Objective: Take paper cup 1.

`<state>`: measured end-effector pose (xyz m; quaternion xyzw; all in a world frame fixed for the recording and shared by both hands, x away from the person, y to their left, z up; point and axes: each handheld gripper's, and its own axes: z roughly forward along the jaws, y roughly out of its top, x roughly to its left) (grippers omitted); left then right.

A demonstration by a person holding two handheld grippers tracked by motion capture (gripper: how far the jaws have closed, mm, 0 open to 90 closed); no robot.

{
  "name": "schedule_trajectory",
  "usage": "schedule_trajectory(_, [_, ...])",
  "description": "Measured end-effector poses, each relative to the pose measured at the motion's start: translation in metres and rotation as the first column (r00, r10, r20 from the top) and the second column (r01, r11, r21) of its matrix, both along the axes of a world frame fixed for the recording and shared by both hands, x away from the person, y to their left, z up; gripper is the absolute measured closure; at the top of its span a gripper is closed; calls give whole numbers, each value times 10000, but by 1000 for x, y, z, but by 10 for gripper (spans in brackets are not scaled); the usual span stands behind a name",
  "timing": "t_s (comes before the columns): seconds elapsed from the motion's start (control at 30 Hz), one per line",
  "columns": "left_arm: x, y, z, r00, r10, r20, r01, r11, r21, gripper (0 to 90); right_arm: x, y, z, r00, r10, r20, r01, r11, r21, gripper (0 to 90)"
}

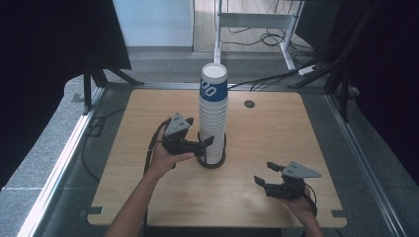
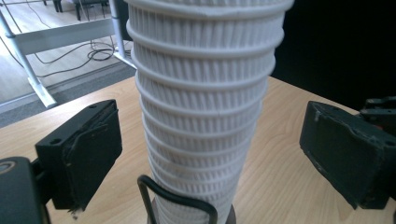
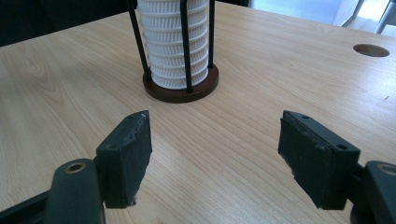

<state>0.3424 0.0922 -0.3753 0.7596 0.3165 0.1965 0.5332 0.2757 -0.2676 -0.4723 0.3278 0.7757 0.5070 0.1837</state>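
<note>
A tall stack of white ribbed paper cups (image 1: 213, 113), the top one with a blue band, stands upright in a black wire holder with a dark round base (image 1: 212, 162) at the table's middle. My left gripper (image 1: 207, 143) is open, with its jaws either side of the stack's lower part. In the left gripper view the stack (image 2: 205, 93) rises between the pads of my left gripper (image 2: 212, 140), and a gap shows on both sides. My right gripper (image 1: 264, 173) rests open near the front right, with nothing in it. In the right gripper view its jaws (image 3: 217, 135) point toward the holder's base (image 3: 180, 91).
The wooden table (image 1: 276, 133) has a round cable hole (image 1: 249, 104) at the back, also seen in the right gripper view (image 3: 371, 50). A white desk frame (image 1: 252, 19) and floor cables lie beyond the far edge. Black curtains hang on both sides.
</note>
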Motion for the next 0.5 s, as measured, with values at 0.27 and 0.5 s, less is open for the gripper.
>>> schedule_trajectory(0.27, [16,-9,2,9999,-104,-90,105,9999,37,59,0,-1,0,10000,22,9,-22,10000,-8,264])
schedule_trajectory(0.5, [27,-20,0,9998,-79,-174,83,9997,241,59,0,-1,0,10000,20,-12,-20,10000,-8,263])
